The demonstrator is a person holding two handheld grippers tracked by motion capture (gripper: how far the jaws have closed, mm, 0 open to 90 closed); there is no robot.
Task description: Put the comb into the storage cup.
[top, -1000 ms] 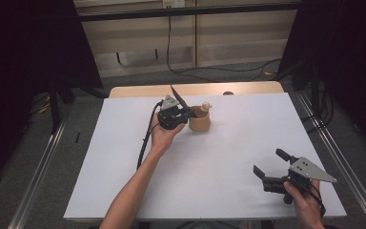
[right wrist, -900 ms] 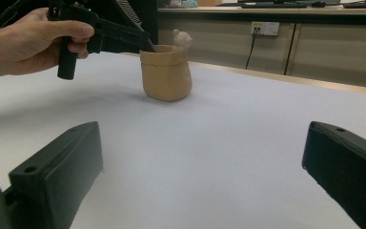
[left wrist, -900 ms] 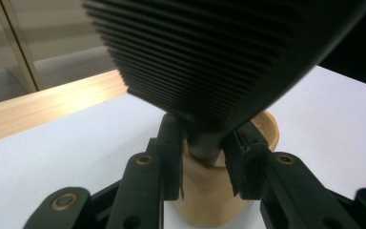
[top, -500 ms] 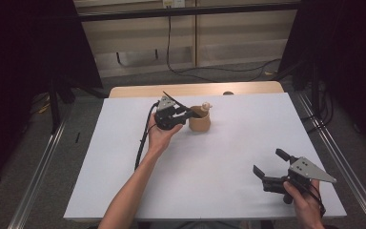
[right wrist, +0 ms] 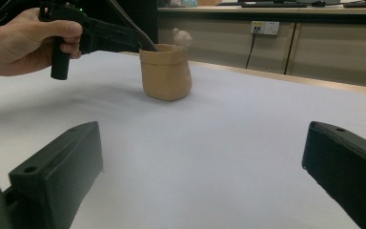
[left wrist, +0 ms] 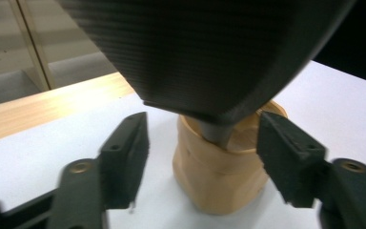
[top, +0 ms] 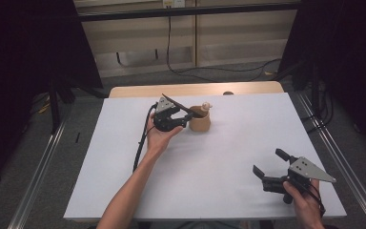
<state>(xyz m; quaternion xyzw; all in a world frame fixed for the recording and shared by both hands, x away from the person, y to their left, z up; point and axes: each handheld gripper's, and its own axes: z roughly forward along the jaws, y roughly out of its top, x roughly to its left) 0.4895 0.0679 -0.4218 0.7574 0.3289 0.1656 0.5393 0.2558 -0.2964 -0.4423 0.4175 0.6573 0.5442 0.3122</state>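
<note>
Right gripper (top: 268, 161) rested low over the near right corner of the white tabletop (top: 228, 191), held in the right hand (top: 305, 200). Its jaws stood wide with nothing between them. It pointed across the table toward the work, probably parked there so that it kept out of the way yet could come in quickly.

Farther up the table, the left hand (top: 158, 138) held the left gripper (top: 185, 120) level and just beside a tan cup (top: 200, 123). The cup stood upright near the middle of the far half of the tabletop. A black paddle (top: 178, 106) leaned out of it, thin stem down inside and broad blade slanting up and back over the gripper. In the left gripper view the cup and the stem lay between the two jaws, but neither pad pressed on them; a gap showed on each side. Those jaws had just been opening, so by my reading the paddle had been let go to rest in the cup, which propped it by the rim.

A little figure (top: 207, 105) sat on the cup's far rim, clear of the stem. Beyond it, a wooden strip (top: 195, 89) edged the tabletop.
</note>
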